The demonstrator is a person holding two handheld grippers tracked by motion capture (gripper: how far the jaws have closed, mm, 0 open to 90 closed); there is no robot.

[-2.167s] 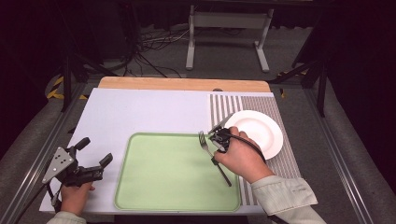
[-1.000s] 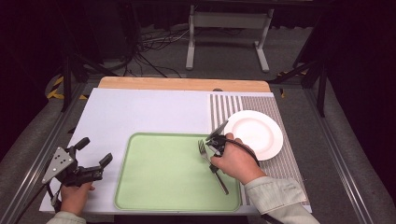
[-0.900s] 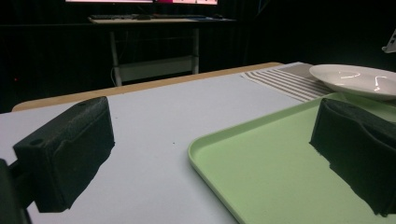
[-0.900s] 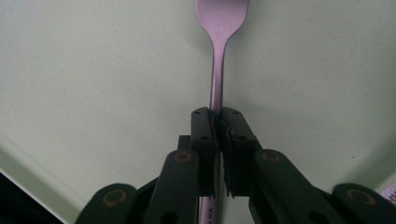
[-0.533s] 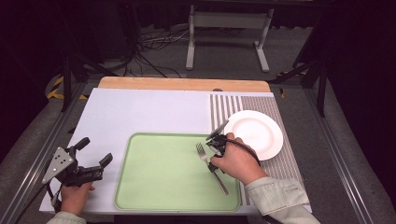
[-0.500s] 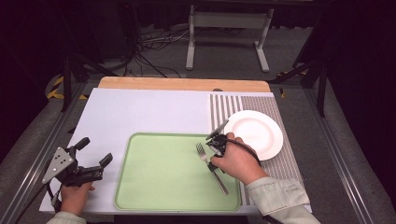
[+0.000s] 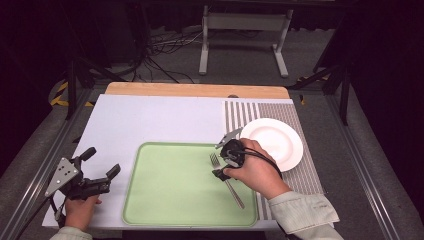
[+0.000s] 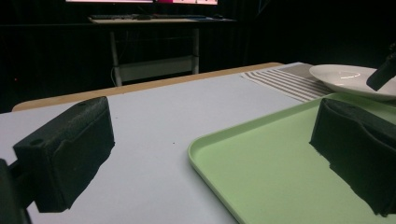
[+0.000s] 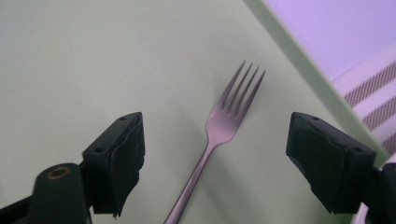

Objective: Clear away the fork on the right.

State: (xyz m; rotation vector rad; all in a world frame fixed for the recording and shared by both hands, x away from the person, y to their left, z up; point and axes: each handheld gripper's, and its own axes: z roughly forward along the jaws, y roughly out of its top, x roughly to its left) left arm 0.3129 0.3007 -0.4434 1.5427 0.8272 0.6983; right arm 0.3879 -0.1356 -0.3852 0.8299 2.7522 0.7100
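Right gripper (image 9: 217, 158) jaws just opened wide, fork (image 9: 212, 140) released between them, flat on the tray (image 7: 165, 200) near its plate (image 7: 280, 142) side. Best lifted straight up, clear of the tines. Left gripper (image 8: 210, 154) jaws spread, empty.

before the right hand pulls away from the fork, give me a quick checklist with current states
1. Silver metal fork lies flat on the light green plastic tray: ok.
2. Right gripper: its jaws have just been opening and stand wide, pads clear of the fork between them: ok.
3. Fork sits fully inside the tray rim, tines toward the far edge: ok.
4. Round white plate on the striped placemat, apart from the tray: ok.
5. Left gripper open, nothing held, at the tray's left edge: ok.
6. Lift path above the right hand: cannot tell.
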